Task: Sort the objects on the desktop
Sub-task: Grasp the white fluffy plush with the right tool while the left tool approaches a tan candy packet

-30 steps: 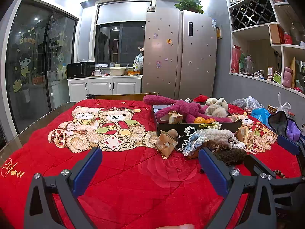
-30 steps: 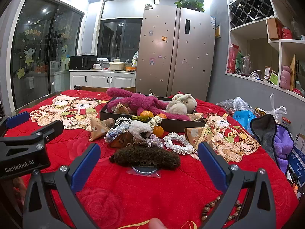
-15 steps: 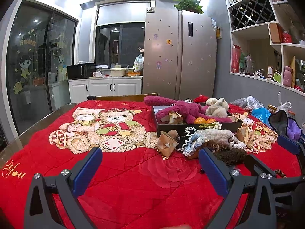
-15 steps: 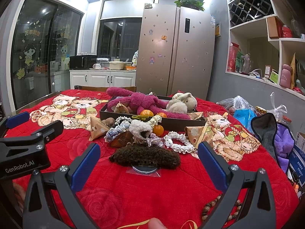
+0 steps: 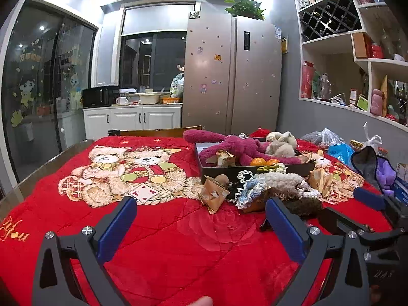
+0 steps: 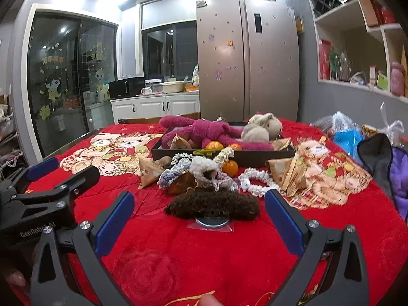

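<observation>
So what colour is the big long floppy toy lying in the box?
Dark pink, a magenta plush toy; the right wrist view shows it best.

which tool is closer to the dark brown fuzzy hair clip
Right. The right tool is open with the dark brown fuzzy hair clip straight ahead, just past its fingertips. The left tool sits off to the clip's left, aimed at bare red blanket.

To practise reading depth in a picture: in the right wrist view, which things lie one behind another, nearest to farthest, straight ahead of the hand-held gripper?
Dark brown fuzzy hair clip → white fluffy scrunchie → dark tray → magenta plush toy → fridge.
</observation>
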Available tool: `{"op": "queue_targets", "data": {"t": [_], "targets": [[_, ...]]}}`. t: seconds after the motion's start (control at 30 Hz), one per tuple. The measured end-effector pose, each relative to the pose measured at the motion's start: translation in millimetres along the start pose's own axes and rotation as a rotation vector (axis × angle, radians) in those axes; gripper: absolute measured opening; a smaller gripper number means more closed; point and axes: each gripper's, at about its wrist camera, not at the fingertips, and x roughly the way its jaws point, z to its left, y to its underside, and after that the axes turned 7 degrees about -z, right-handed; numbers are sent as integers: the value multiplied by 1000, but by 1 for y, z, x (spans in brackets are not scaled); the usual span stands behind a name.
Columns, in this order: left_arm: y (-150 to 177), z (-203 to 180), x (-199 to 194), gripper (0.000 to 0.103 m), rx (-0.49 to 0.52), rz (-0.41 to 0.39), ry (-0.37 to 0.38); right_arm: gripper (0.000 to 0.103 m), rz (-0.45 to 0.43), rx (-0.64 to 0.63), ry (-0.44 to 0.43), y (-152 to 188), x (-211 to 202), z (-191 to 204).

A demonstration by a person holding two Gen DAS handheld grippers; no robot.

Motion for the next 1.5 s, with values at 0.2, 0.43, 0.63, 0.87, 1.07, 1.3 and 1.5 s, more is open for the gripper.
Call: {"op": "queue_targets", "data": {"t": [0.2, 0.43, 0.63, 0.87, 1.07, 1.3, 1.5], "targets": [[1, 1, 10, 103, -16, 56, 62, 103, 119, 95, -90, 7, 20, -11], [7, 11, 40, 103, -65, 203, 68, 103, 159, 145, -122, 9, 28, -16], [7, 11, 57, 103, -27, 232, 44, 101, 167, 208, -164, 8, 33, -29], [9, 4, 78, 103, 3, 317, 97, 90, 159, 241, -197, 5, 40, -42], [-3, 9, 105, 103, 8, 311, 46, 79, 133, 169, -172, -10, 63, -35], [-6, 11, 158, 103, 45, 404, 37, 66, 166, 77, -139, -31, 110, -31], [7, 18, 179, 103, -6, 499, 69, 41, 222, 119, -135, -20, 132, -40]]}}
